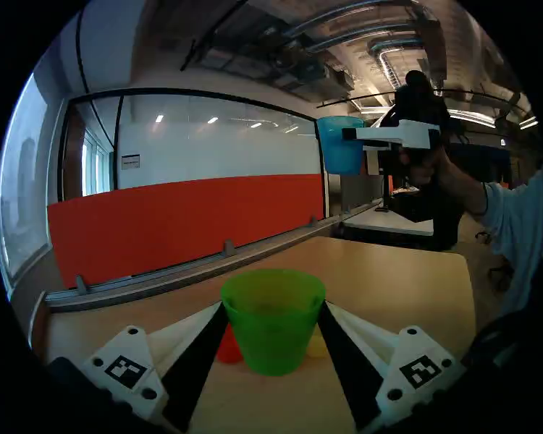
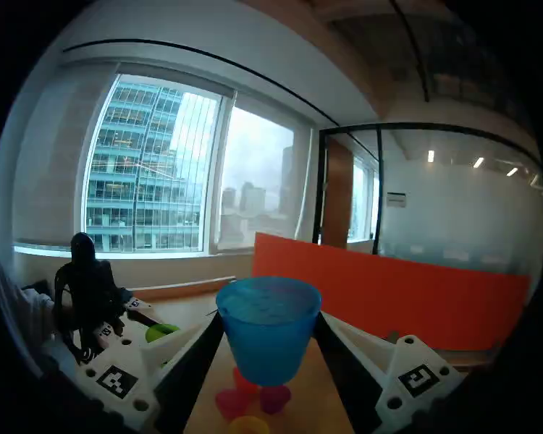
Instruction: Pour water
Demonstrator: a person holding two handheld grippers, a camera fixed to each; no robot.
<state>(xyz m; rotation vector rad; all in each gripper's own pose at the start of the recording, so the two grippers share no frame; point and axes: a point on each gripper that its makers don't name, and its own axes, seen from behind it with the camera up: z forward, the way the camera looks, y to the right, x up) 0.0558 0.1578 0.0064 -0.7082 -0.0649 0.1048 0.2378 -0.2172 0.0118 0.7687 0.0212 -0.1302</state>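
My left gripper (image 1: 274, 311) is shut on a green cup (image 1: 274, 322), held upright just above the wooden table (image 1: 394, 282). A red cup (image 1: 229, 349) and a yellow cup (image 1: 317, 347) stand on the table close behind it. High at the right, a hand holds the right gripper (image 1: 347, 136) shut on a blue cup (image 1: 338, 145). In the right gripper view, my right gripper (image 2: 269, 322) grips that blue cup (image 2: 269, 333) upright, well above the table. Below and to the left are the left gripper (image 2: 152, 346) and the green cup (image 2: 161, 333).
Small red cups (image 2: 233, 401) and a yellow one (image 2: 247, 424) sit on the table under the blue cup. An orange partition (image 1: 184, 217) with a rail runs along the table's far edge. A dark gloved hand (image 2: 87, 289) holds the left gripper. Large windows (image 2: 156, 173) stand behind.
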